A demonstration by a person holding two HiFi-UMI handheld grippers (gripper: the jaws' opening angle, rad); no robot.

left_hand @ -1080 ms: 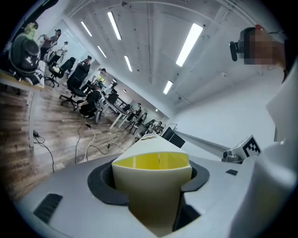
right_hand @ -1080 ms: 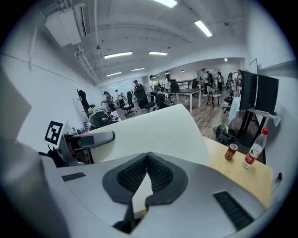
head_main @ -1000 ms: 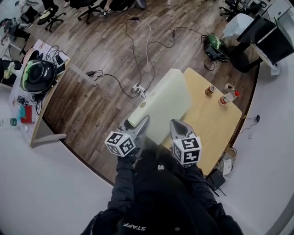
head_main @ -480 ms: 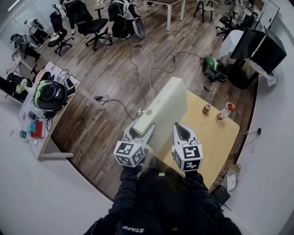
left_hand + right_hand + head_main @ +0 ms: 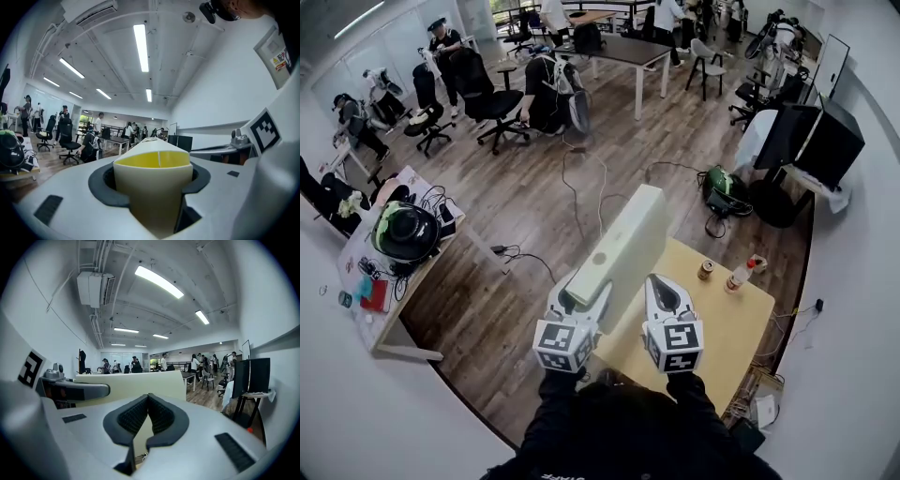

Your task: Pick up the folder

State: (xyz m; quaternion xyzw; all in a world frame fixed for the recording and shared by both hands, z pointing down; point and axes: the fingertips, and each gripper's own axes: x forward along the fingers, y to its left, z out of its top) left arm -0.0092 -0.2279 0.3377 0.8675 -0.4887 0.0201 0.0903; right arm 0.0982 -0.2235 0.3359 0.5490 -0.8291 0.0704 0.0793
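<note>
A pale cream box folder (image 5: 622, 246) is held in the air above the left end of the wooden table (image 5: 741, 323), its long side pointing away from me. My left gripper (image 5: 584, 302) is shut on the folder's wide near end; in the left gripper view the folder (image 5: 153, 180) fills the gap between the jaws, its yellow inside showing. My right gripper (image 5: 658, 292) is shut on the folder's thin right edge; in the right gripper view the pads meet on a cream sheet, and the folder (image 5: 136, 383) stretches off to the left. Both grippers (image 5: 153, 168) (image 5: 147, 404) point roughly level.
A can (image 5: 706, 270) and a bottle (image 5: 739, 275) stand at the table's far edge. Cables (image 5: 581, 202) trail over the wooden floor. A side table with a helmet (image 5: 403, 232) stands at left, monitors (image 5: 811, 141) at right, people and office chairs beyond.
Both grippers have risen with the folder, which now hangs higher over the table. The left gripper has rolled. The head view has tilted up and shows more of the room.
</note>
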